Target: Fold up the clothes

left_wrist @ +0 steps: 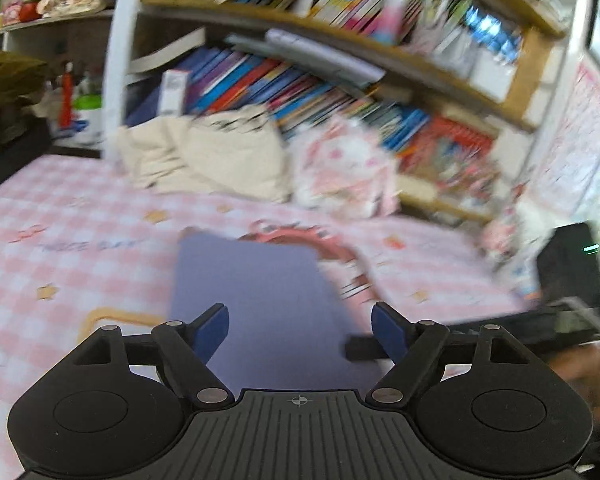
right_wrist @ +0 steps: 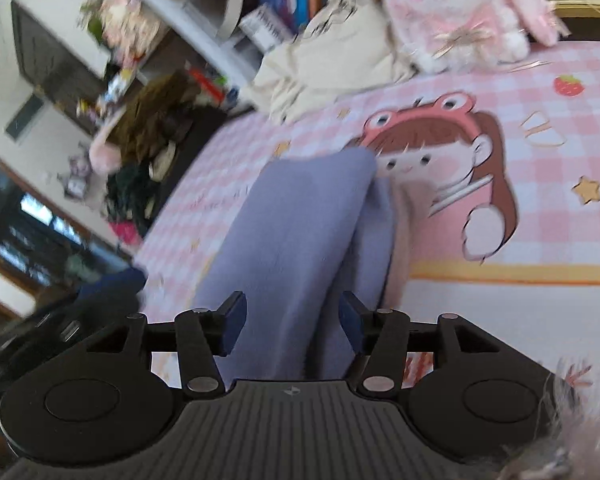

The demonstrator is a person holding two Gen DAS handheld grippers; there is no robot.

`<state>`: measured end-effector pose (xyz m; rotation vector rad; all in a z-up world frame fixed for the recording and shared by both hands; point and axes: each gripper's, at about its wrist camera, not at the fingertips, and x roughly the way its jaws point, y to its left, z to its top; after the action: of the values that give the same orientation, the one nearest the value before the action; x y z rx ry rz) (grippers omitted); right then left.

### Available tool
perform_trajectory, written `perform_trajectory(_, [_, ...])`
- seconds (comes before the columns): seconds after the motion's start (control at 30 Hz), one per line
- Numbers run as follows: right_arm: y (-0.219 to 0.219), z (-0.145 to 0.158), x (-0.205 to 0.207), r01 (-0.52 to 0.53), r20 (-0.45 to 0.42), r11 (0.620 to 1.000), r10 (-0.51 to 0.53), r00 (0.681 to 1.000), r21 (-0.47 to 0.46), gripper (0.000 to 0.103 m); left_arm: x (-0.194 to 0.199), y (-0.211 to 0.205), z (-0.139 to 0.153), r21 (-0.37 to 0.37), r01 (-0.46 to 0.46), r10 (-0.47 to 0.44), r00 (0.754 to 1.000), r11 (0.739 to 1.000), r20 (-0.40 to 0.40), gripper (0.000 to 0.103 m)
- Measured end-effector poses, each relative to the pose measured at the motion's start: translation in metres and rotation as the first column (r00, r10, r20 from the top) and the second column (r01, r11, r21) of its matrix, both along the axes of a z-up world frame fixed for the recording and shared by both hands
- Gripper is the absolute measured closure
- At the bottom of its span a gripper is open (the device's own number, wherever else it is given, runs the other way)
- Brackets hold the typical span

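Observation:
A lavender-blue fleece garment (left_wrist: 260, 292) lies folded in a long strip on the pink checked bedsheet (left_wrist: 60, 240). In the right wrist view the garment (right_wrist: 296, 224) shows a doubled edge along its right side. My left gripper (left_wrist: 300, 330) is open above the near end of the garment, holding nothing. My right gripper (right_wrist: 292, 320) is open with its fingers on either side of the garment's near end, not closed on it. The other gripper shows blurred at the right of the left wrist view (left_wrist: 500, 332) and at the left of the right wrist view (right_wrist: 80, 312).
A cream cloth bag (left_wrist: 220, 156) and a pink-white plush rabbit (right_wrist: 460, 12) sit at the far edge of the bed against a bookshelf (left_wrist: 340, 60). Dark clothes and clutter (right_wrist: 148, 140) lie off the bed's left side. A cartoon girl print (right_wrist: 440, 164) is beside the garment.

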<state>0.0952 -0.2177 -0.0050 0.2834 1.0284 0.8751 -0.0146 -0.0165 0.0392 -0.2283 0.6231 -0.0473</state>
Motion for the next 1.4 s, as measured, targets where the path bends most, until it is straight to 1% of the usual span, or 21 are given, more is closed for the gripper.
perform_trajectory(0.03, [0.005, -0.003, -0.005, -0.006, -0.003, 0.999, 0.006, 1.000, -0.032, 0.054, 0.003, 0.003, -0.005, 0.029, -0.006, 0.006, 1.000, 1.000, -0.015, 0.022])
perform_trajectory(0.1, [0.012, -0.010, -0.012, -0.004, -0.014, 0.997, 0.003, 1.000, -0.071, 0.055, 0.006, 0.010, -0.015, 0.047, 0.003, -0.001, 0.999, 0.999, -0.039, 0.022])
perform_trajectory(0.17, [0.018, -0.014, -0.017, 0.019, -0.003, 0.995, -0.020, 1.000, -0.097, 0.056, 0.010, 0.016, -0.024, 0.053, 0.023, -0.019, 0.998, 0.998, -0.068, 0.023])
perform_trajectory(0.2, [0.020, -0.015, -0.018, 0.035, 0.003, 0.993, -0.035, 0.999, -0.108, 0.060, 0.012, 0.019, -0.029, 0.052, 0.038, -0.034, 0.996, 0.998, -0.085, 0.026])
perform_trajectory(0.27, [0.023, -0.015, -0.021, 0.069, 0.015, 0.989, -0.067, 0.998, -0.134, 0.070, 0.017, 0.024, -0.036, 0.048, 0.076, -0.069, 0.990, 0.996, -0.122, 0.052])
perform_trajectory(0.33, [0.028, -0.013, -0.025, 0.074, 0.045, 0.985, -0.067, 0.997, -0.157, 0.082, 0.018, 0.028, -0.038, 0.059, 0.095, -0.088, 0.989, 0.994, -0.123, 0.060])
perform_trajectory(0.4, [0.036, -0.011, -0.033, 0.064, 0.112, 0.977, -0.042, 0.993, -0.204, 0.085, 0.019, 0.032, -0.039, 0.056, 0.130, -0.123, 0.985, 0.990, -0.124, 0.063])
perform_trajectory(0.47, [0.045, -0.007, -0.043, 0.070, 0.185, 0.965, -0.022, 0.982, -0.254, 0.087, 0.021, 0.033, -0.039, 0.079, 0.163, -0.152, 0.980, 0.984, -0.128, 0.070])
perform_trajectory(0.53, [0.053, -0.001, -0.055, 0.085, 0.256, 0.952, -0.007, 0.967, -0.294, 0.089, 0.019, 0.032, -0.033, 0.122, 0.182, -0.168, 0.979, 0.976, -0.117, 0.073])
perform_trajectory(0.63, [0.058, 0.007, -0.066, 0.116, 0.333, 0.942, -0.004, 0.943, -0.315, 0.089, 0.011, 0.028, -0.023, 0.137, 0.242, -0.236, 0.970, 0.961, -0.059, 0.073])
perform_trajectory(0.73, [0.058, 0.016, -0.075, 0.145, 0.377, 0.939, -0.018, 0.926, -0.312, 0.089, 0.017, 0.018, -0.034, 0.180, 0.320, -0.302, 0.946, 0.930, -0.121, 0.072])
perform_trajectory(0.8, [0.060, 0.026, -0.084, 0.145, 0.415, 0.942, -0.007, 0.910, -0.303, 0.090, 0.018, 0.014, -0.042, 0.202, 0.346, -0.322, 0.936, 0.916, -0.142, 0.072])
perform_trajectory(0.87, [0.062, 0.029, -0.091, 0.149, 0.440, 0.935, 0.008, 0.898, -0.322, 0.091, 0.019, 0.014, -0.043, 0.205, 0.356, -0.332, 0.932, 0.912, -0.145, 0.072])
perform_trajectory(0.9, [0.064, 0.025, -0.091, 0.156, 0.437, 0.925, 0.012, 0.900, -0.346, 0.091, 0.019, 0.014, -0.044, 0.207, 0.362, -0.337, 0.930, 0.909, -0.147, 0.072])
perform_trajectory(0.93, [0.065, 0.016, -0.087, 0.166, 0.413, 0.912, 0.004, 0.911, -0.374, 0.091, 0.019, 0.014, -0.045, 0.208, 0.368, -0.343, 0.928, 0.906, -0.147, 0.072])
perform_trajectory(1.0, [0.060, -0.008, -0.071, 0.175, 0.305, 0.905, -0.053, 0.951, -0.388, 0.090, 0.018, 0.013, -0.046, 0.218, 0.380, -0.355, 0.923, 0.899, -0.146, 0.071])
perform_trajectory(1.03, [0.055, -0.014, -0.065, 0.184, 0.262, 0.911, -0.088, 0.961, -0.368, 0.089, 0.017, 0.012, -0.046, 0.227, 0.386, -0.360, 0.921, 0.894, -0.145, 0.071])
perform_trajectory(1.1, [0.045, -0.017, -0.056, 0.211, 0.207, 0.929, -0.152, 0.966, -0.304, 0.089, 0.016, 0.011, -0.046, 0.234, 0.394, -0.369, 0.918, 0.889, -0.143, 0.069])
perform_trajectory(1.17, [0.039, -0.016, -0.051, 0.217, 0.172, 0.935, -0.173, 0.970, -0.279, 0.088, 0.016, 0.016, -0.043, 0.204, 0.385, -0.364, 0.922, 0.900, -0.134, 0.068])
perform_trajectory(1.27, [0.033, -0.015, -0.049, 0.240, 0.127, 0.941, -0.215, 0.968, -0.240, 0.081, 0.017, 0.026, -0.036, 0.152, 0.345, -0.331, 0.937, 0.926, -0.115, 0.068])
perform_trajectory(1.4, [0.030, -0.009, -0.048, 0.269, 0.093, 0.944, -0.256, 0.962, -0.191, 0.067, 0.022, 0.037, -0.036, 0.108, 0.312, -0.299, 0.946, 0.944, -0.126, 0.068])
